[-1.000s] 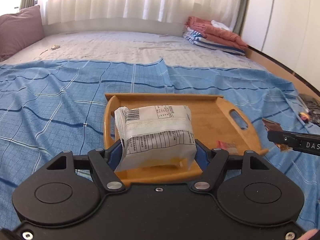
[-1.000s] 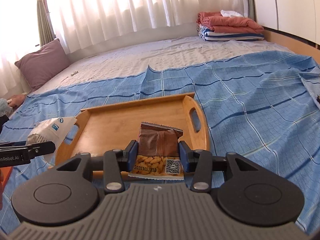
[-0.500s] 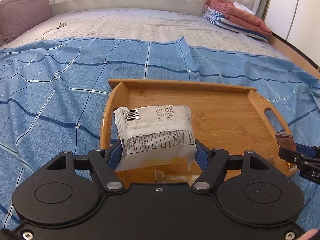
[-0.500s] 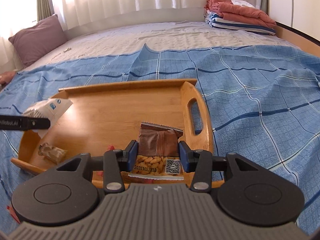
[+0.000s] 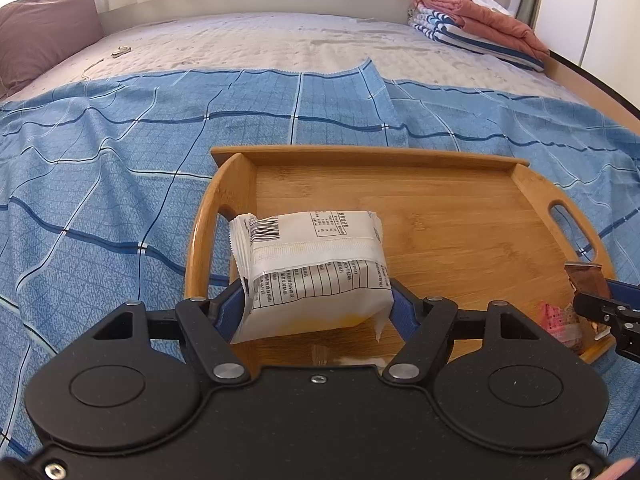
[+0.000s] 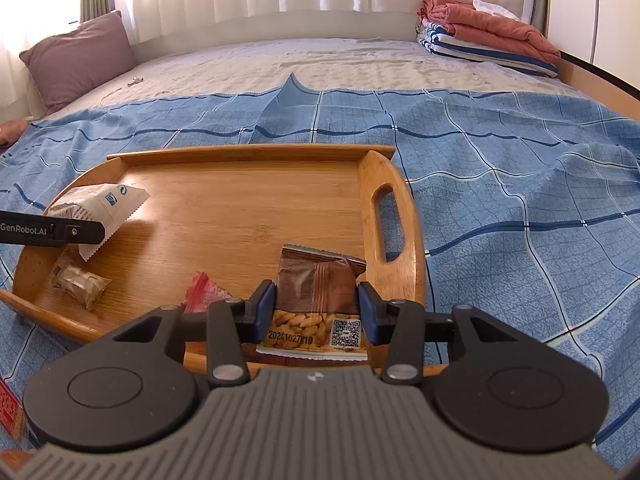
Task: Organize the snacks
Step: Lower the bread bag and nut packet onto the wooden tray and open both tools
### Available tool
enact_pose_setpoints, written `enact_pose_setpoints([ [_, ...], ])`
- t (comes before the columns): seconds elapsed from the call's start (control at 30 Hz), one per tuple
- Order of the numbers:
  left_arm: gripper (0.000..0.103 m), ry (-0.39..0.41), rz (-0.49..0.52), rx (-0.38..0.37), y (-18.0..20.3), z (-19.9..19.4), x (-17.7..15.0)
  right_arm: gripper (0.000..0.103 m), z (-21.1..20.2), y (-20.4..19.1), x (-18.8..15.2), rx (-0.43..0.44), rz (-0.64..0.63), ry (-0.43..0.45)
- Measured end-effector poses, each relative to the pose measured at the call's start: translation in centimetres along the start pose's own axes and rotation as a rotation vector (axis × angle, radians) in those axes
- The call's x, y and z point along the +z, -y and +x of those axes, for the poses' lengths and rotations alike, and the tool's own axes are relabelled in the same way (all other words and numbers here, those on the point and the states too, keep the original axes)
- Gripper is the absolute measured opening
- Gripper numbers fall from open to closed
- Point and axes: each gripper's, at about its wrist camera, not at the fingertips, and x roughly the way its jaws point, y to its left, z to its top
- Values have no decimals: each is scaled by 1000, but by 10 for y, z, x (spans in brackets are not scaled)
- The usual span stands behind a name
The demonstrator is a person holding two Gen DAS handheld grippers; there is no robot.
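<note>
My left gripper [image 5: 318,300] is shut on a white snack packet [image 5: 316,268] with printed tables and a barcode, held over the near left part of the wooden tray [image 5: 440,160]. My right gripper [image 6: 316,306] is shut on a brown peanut packet [image 6: 316,280] with a QR code, held over the tray's [image 6: 248,152] near right part beside its handle. In the right wrist view the left gripper's finger [image 6: 52,232] and the white packet [image 6: 100,204] show at the tray's left. In the left wrist view the right gripper [image 5: 600,308] shows at the right edge with the brown packet [image 5: 588,278].
A clear-wrapped beige snack [image 6: 80,284] and a red-wrapped candy [image 6: 204,292] lie on the tray's near side. The tray sits on a blue checked cloth [image 6: 520,200] on a bed. A purple pillow [image 6: 80,60] and folded blankets [image 6: 488,32] lie at the far end.
Both grippers have moved forward with their packets, from in front of the tray to over its near side. The tray looks closer and larger in both views.
</note>
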Motion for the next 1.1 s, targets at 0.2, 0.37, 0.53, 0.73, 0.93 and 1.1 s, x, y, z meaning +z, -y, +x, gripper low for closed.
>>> enact_pose_setpoints([
  [0.2, 71, 8, 22, 13, 5, 2, -3, 51, 2, 2, -2, 4, 4, -3],
  [0.37, 73, 0, 2, 0, 4, 3, -3, 54, 4, 5, -4, 23, 21, 3],
  [0.53, 81, 5, 3, 3, 5, -2, -5, 69, 1, 4, -4, 18, 36, 10],
  [0.73, 97, 54, 39, -16, 10, -26, -3, 82, -18, 0, 1, 23, 41, 42],
  [0.93, 98, 96, 73, -26, 16, -64, -7, 90, -52, -10, 3, 42, 52, 100],
  [1.1, 100, 129, 103, -27, 21, -104, -21, 94, -84, -23, -3, 43, 41, 141],
])
